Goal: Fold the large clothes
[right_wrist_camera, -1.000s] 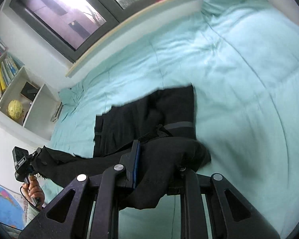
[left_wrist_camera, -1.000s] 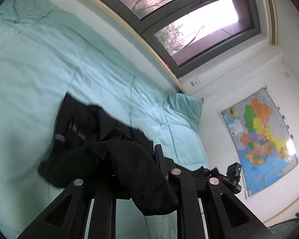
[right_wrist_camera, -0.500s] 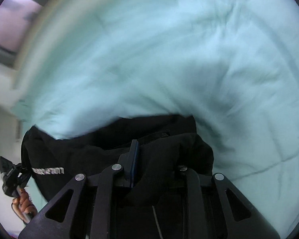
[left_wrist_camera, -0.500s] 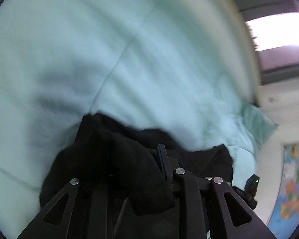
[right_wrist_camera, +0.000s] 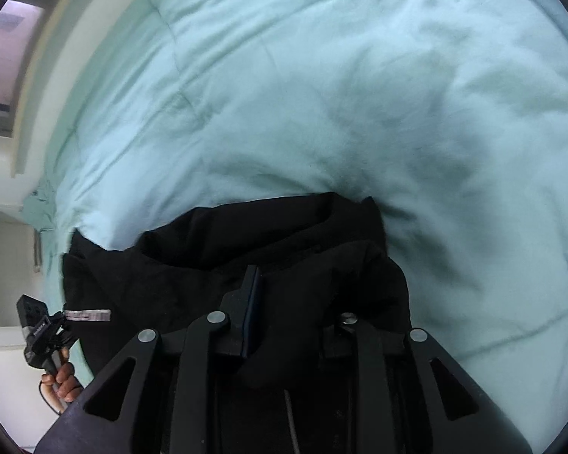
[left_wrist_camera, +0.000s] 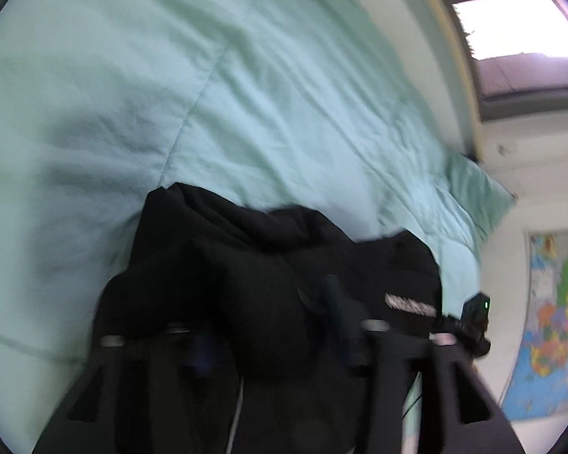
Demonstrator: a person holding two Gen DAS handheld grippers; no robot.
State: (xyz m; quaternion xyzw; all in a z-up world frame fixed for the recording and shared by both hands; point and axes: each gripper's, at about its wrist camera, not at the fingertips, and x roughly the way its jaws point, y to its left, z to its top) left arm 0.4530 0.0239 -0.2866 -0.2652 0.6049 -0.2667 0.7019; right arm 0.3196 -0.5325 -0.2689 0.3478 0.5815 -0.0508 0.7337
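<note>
Two grippers, one black garment, one pale green duvet.

Item, garment: large, dark, bunched double; lies on the duvet at the near edge, from 6 toward 9 o'clock in the right wrist view, with a grey woven label showing at 8 o'clock.

Item, left gripper: blurred; jaws opening, a hump of cloth between the fingers. Whether the pads press it, I cannot tell.

Item, right gripper: jaws opening slightly, yet pinching a fold of the garment; the blue pad lies against cloth.

Item, person's hand: at 8 o'clock in the right wrist view, holding the other tool's handle.

Step in hand, by judgement: a fold laid over onto the bed, the held edge being let go.

Next move calls for: both jaws clear of the cloth, lifted without dragging the top layer, then a fresh hold on an outer edge for the following fold.
</note>
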